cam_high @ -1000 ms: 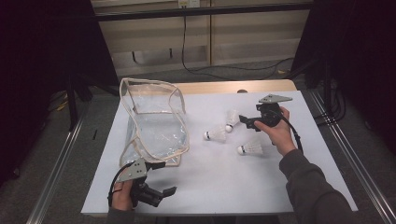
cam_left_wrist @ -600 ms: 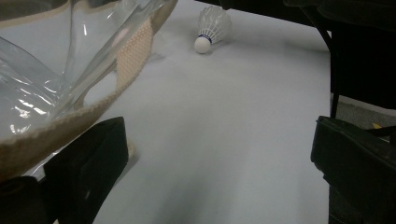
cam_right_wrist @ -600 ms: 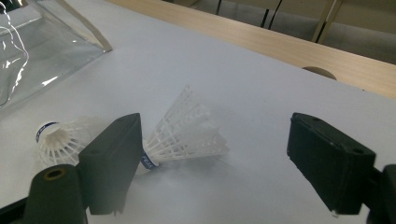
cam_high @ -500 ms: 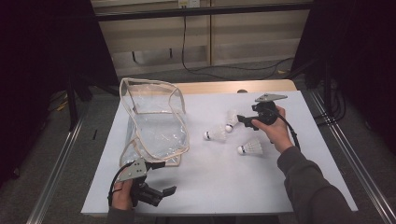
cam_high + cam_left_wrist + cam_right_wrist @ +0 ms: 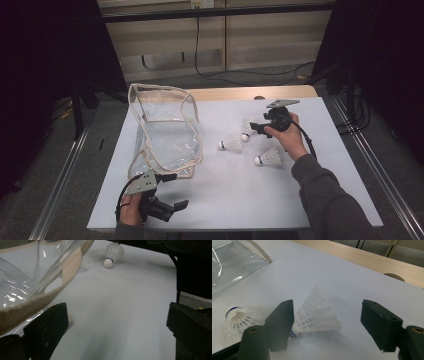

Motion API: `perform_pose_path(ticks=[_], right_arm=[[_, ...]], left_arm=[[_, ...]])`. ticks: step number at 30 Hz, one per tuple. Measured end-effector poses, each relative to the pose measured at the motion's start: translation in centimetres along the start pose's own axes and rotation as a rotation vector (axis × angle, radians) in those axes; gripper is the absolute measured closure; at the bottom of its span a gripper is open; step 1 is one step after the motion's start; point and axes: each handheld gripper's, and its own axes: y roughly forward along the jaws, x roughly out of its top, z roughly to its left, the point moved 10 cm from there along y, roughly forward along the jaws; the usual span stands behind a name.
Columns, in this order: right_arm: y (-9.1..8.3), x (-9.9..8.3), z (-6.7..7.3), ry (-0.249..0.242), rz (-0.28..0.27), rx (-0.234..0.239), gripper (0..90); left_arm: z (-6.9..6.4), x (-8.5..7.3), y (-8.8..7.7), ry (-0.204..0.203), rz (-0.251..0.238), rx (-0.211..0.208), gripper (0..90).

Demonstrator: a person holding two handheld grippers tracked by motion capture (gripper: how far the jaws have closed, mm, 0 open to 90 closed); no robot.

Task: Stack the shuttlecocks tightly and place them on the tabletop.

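Three white shuttlecocks lie on the white table sheet [image 5: 240, 195]. My right gripper [image 5: 253, 129] [image 5: 329, 312] is low over the far one [image 5: 246, 132] [image 5: 319, 315]. That shuttlecock lies between the jaws, which have just been closing. The left jaw is at its cork end, while the right jaw stands apart from the feathers. A second shuttlecock [image 5: 229, 145] [image 5: 237, 317] rests just beyond, and a third [image 5: 267, 157] [image 5: 113, 253] is nearer the person. My left gripper [image 5: 175, 191] [image 5: 117, 325] sits open at the front left, beside the clear bag [image 5: 165, 130] [image 5: 30, 277].
The clear plastic bag with beige trim [image 5: 232, 260] stands open on the left half of the sheet. A wooden strip of table [image 5: 250, 93] runs along the far edge. Metal rails [image 5: 65, 170] flank both sides, and a black cable [image 5: 305, 140] trails from the right gripper.
My right gripper has shifted slightly left, onto the far shuttlecock. My left gripper has stayed where it was.
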Motion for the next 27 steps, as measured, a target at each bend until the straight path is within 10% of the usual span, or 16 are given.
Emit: perform_pose_path(ticks=[27], right_arm=[[0.7,-1.2,0.6,0.005,0.077,0.090,63.4]], left_arm=[[0.1,0.0,0.0,-0.004,0.000,0.002,4.1]])
